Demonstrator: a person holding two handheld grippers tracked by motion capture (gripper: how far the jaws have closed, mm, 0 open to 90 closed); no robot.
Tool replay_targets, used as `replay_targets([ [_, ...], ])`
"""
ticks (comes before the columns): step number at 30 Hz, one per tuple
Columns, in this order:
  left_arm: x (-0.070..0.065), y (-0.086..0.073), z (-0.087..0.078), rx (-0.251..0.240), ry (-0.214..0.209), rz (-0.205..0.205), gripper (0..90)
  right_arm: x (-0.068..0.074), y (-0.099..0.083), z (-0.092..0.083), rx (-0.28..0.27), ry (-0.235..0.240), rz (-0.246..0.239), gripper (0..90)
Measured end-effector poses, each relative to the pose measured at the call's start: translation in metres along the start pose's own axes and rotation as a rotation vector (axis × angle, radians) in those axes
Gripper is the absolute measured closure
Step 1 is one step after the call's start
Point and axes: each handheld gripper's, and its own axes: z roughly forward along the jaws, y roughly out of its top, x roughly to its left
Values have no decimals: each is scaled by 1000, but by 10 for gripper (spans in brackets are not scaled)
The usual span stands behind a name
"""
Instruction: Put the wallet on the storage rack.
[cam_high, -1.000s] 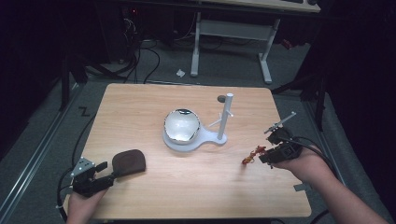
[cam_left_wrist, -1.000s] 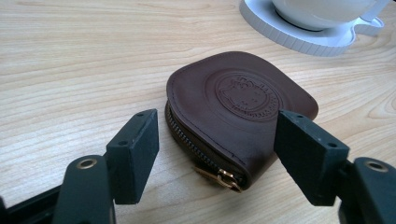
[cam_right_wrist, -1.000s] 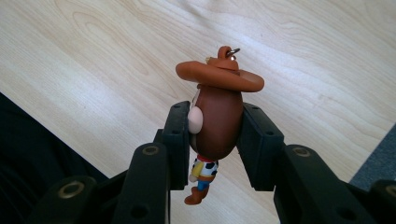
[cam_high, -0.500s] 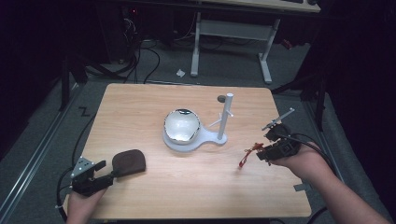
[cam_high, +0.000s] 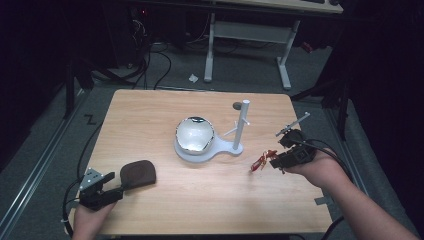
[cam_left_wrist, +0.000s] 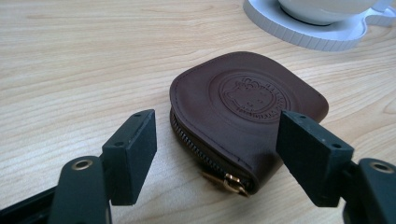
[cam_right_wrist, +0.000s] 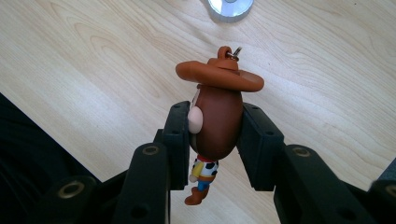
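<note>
**Cowboy charm in the grip, hanging on the stand not yet done**

At the left, the left gripper rests at the near edge of the light wooden table, jaws spread wide. The dark brown leather zip pouch with an embossed round emblem lies flat just ahead of them, its zipped corner reaching between the pads without touching either. It looks untouched.

Further right, beyond both grippers, stands the white plastic stand with a shiny round bowl on its base. No charm hangs on its post.

At the right, the right gripper has its jaws closed partway on the small brown cowboy figurine keychain, pads pressing its head from both sides, hat and metal ring pointing forward, clear of the table. Picking up seems done; judging by the ring and post, the hanging is left.
</note>
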Motion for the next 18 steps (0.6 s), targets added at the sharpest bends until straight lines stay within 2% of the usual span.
replay_targets([
  [10,4,-1,-9,-24,12,-21,292,9,17,-6,-10,-17,-50,662],
  [18,0,1,-8,-26,4,-3,290,15,29,-20,-43,-44,-65,661],
])
